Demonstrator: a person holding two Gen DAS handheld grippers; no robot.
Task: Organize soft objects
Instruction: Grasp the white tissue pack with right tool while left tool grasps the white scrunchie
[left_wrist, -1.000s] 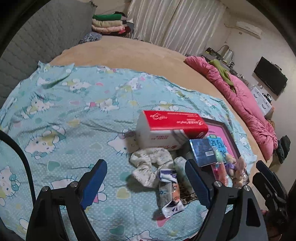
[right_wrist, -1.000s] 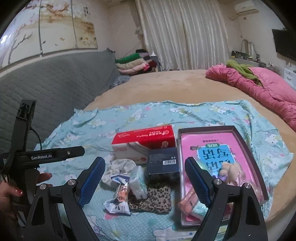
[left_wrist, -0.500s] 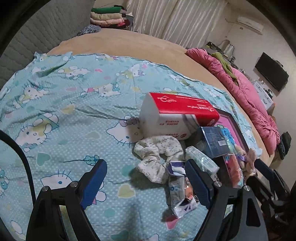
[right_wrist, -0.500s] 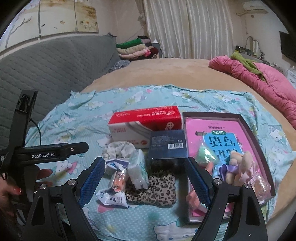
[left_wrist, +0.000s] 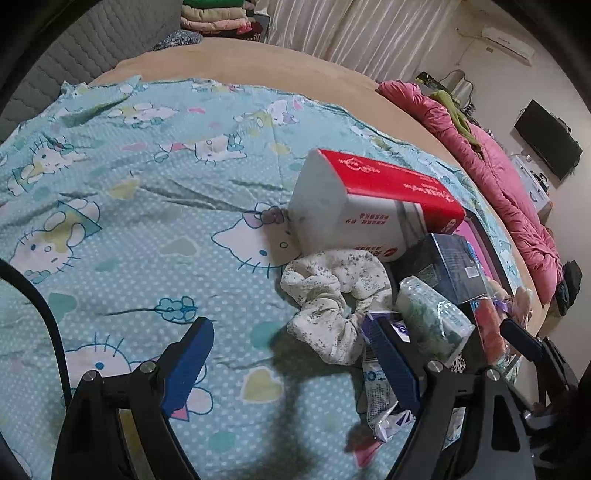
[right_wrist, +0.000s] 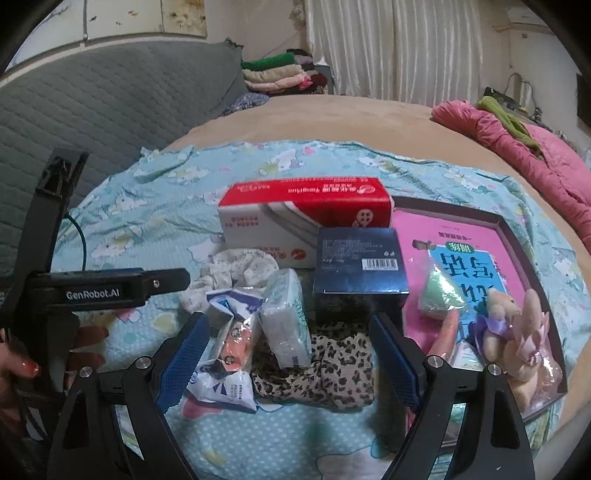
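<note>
Nearest, both tools are released: the left tool (left_wrist: 291, 360) hangs over the blue sheet (left_wrist: 147, 229), the right tool (right_wrist: 290, 354) over a leopard cloth (right_wrist: 332, 365). Just beyond lie a snack bag (right_wrist: 225, 365), a tissue pack (right_wrist: 288, 321) and a white scrunchie (left_wrist: 332, 295). Behind them stand a dark box (right_wrist: 360, 269) and a red tissue box (right_wrist: 306, 221); a tray (right_wrist: 517, 236) with plush toys (right_wrist: 513, 332) lies beside.

On the sheet (right_wrist: 155, 206), the tissue box (right_wrist: 295, 218) lies far; the scrunchie (right_wrist: 236, 269) sits near-left of it, the small box (right_wrist: 360, 266) before it, the tray (right_wrist: 532, 266) to the right.
</note>
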